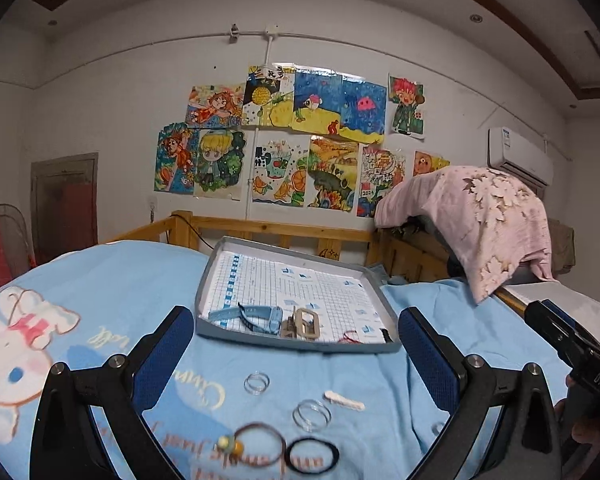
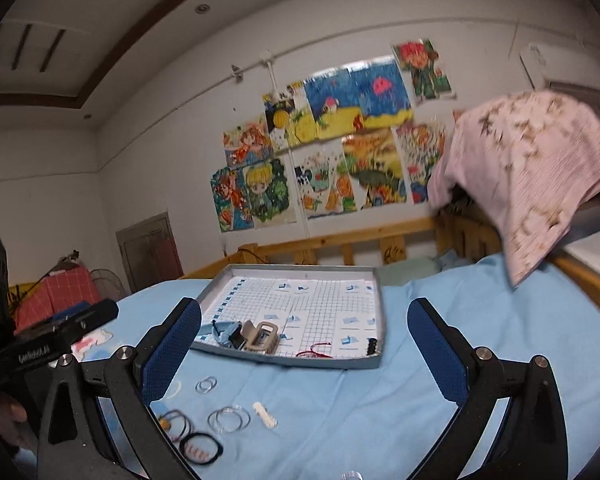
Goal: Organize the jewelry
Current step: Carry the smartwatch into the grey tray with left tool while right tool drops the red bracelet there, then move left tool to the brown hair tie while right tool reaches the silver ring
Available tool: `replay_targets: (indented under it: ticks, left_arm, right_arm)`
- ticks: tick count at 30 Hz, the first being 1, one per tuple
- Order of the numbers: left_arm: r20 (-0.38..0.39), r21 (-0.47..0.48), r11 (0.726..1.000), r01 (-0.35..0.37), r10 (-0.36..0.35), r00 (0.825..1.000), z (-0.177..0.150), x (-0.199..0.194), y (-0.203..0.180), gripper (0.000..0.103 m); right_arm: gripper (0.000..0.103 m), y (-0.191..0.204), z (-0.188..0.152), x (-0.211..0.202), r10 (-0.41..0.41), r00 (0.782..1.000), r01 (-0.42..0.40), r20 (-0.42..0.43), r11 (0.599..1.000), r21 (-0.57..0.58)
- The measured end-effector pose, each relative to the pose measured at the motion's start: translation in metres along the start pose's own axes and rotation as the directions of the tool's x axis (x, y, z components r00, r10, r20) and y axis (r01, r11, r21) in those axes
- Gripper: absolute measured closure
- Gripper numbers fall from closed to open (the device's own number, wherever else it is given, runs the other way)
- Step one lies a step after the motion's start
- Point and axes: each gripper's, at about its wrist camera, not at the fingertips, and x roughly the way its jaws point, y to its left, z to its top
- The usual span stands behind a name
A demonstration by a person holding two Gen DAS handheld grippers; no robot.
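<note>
Blue bedsheet (image 1: 440,320) carries a grey tray (image 1: 300,344) (watch strap, hair clip, red cord inside). Near the tray, in front, clear rings (image 1: 311,414) and black hair tie (image 1: 311,456). Left gripper (image 1: 296,344) and right gripper (image 2: 304,344) fingers apart, empty.

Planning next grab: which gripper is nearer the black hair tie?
Left. The black hair tie lies centred below the left gripper; it sits off beside the right gripper's left finger.

Right gripper (image 2: 304,344) jaws wide apart, empty, facing grey tray (image 2: 376,308) on blue blanket (image 2: 460,320)
</note>
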Motion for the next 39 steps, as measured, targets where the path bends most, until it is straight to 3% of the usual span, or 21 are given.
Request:
replay_targets:
  ticks: [7,15,23,31,39]
  left_arm:
    - [-0.036,0.041,0.999,0.011,-0.01,0.999,-0.028,-0.044,-0.004,0.0]
    - [-0.067,0.021,1.0,-0.022,0.024,0.997,-0.075,-0.077,0.009,0.0]
    - [-0.176,0.031,0.997,-0.072,0.076,0.981,-0.114,-0.077,0.024,0.0]
    - [-0.208,-0.019,0.997,-0.075,0.07,0.976,-0.117,-0.074,0.035,0.0]
    - [-0.237,-0.053,0.995,-0.084,0.069,0.969,-0.117,-0.066,0.041,0.0]
  right_arm:
    - [0.002,0.012,-0.013,-0.063,-0.016,1.0,0.016,0.017,0.999,-0.03]
    - [0.002,0.016,-0.048,-0.105,-0.069,0.997,0.069,-0.035,0.998,0.008]
    - [0.002,0.012,-0.068,-0.116,-0.114,0.989,0.119,-0.09,0.991,0.057]
    - [0.002,0.013,-0.082,-0.103,-0.152,0.968,0.163,-0.198,0.986,0.042]
    - [0.002,0.016,-0.082,-0.101,-0.139,0.966,0.151,-0.217,0.988,0.037]
